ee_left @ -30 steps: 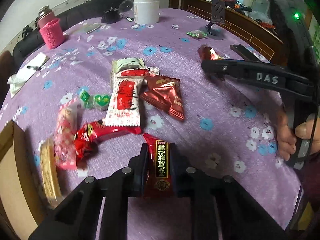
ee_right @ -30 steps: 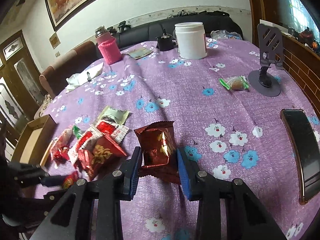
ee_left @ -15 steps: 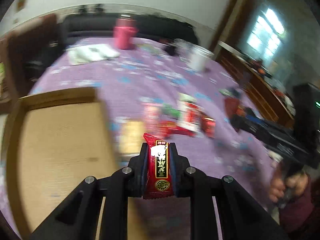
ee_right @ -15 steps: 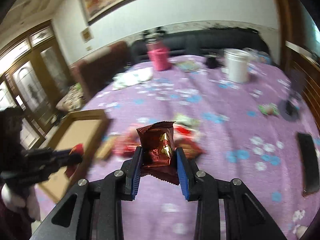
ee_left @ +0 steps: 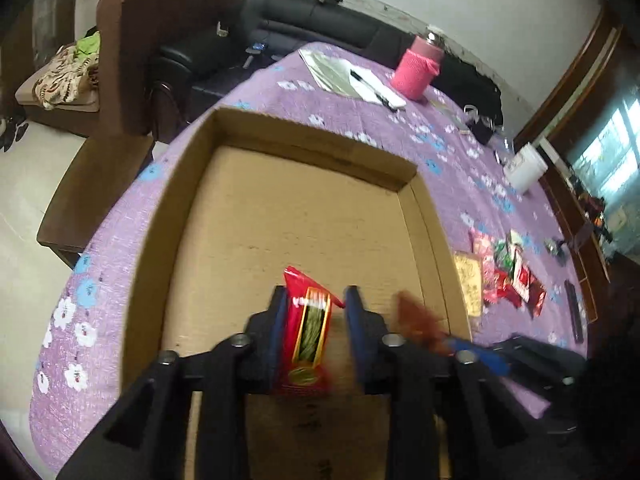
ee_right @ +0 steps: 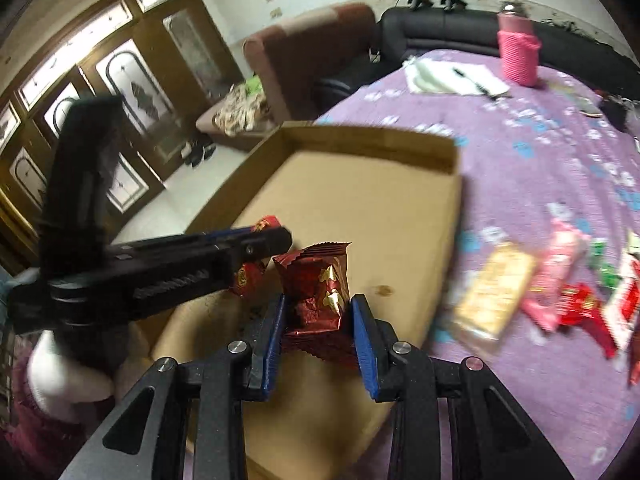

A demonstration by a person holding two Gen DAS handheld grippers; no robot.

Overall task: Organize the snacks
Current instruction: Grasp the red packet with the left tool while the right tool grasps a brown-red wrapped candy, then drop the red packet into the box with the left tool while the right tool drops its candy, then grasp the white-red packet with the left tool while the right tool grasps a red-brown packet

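Observation:
A shallow cardboard box (ee_left: pixel 304 216) lies on the purple floral tablecloth; it also shows in the right wrist view (ee_right: pixel 360 200). My left gripper (ee_left: pixel 316 320) is over the box. Its jaws stand apart, and a red snack bar (ee_left: pixel 310 328) leans against the left finger only. My right gripper (ee_right: pixel 318 320) is over the box too, with a dark red foil snack packet (ee_right: pixel 316 292) between its jaws. The left gripper appears in the right wrist view (ee_right: pixel 256 248), just left of that packet.
Several loose snack packets (ee_left: pixel 504 276) lie on the tablecloth right of the box, also seen in the right wrist view (ee_right: pixel 552 292). A pink-sleeved bottle (ee_left: pixel 418 66), papers with a pen (ee_left: pixel 356 80) and a white jar (ee_left: pixel 526 168) stand farther back. A brown chair and black sofa lie beyond the table edge.
Both grippers swung left from the snack pile to above the cardboard box, each carrying its snack. The left jaws have opened and the red bar is loose.

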